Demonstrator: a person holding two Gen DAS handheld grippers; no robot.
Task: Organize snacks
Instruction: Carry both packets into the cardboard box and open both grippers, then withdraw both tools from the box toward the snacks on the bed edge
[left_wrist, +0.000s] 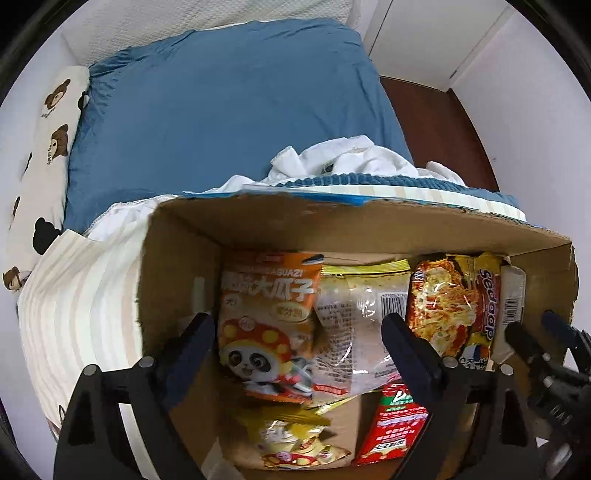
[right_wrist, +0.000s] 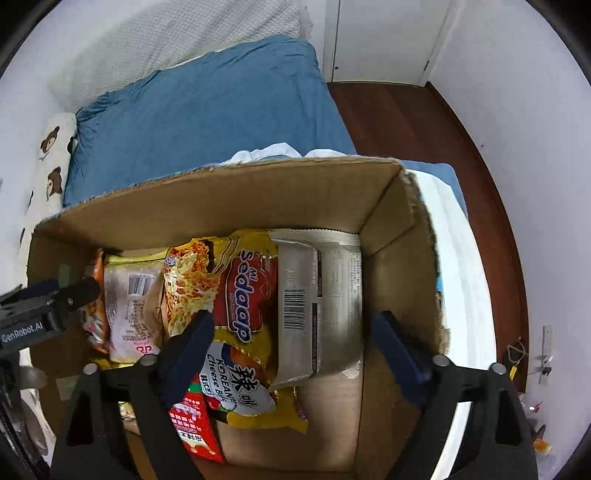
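Both claws hang over an open cardboard box (left_wrist: 369, 229) sitting on a bed (left_wrist: 221, 110), pointing straight down into it. Left claw (left_wrist: 299, 336) is wide, nothing pinched; its fingers straddle the orange sunflower-seed bag (left_wrist: 269, 314) and the clear-window packet (left_wrist: 358, 321) just at its 3 o'clock. Both packs stand on edge, leaning on the far wall at 12 o'clock, probably so the labels read and more fit in the row. Right claw (right_wrist: 291, 332) is also wide, holding nothing; under it is the Sedaap noodle pack (right_wrist: 236, 295) with a silver pack (right_wrist: 325, 295) touching it at 3 o'clock. A red packet (left_wrist: 391, 424) and a yellow snack bag (left_wrist: 295, 439) lie flat on the box floor at 6 o'clock, not yet in the row. Judgement: the row looks settled; the loose flat ones likely go next.
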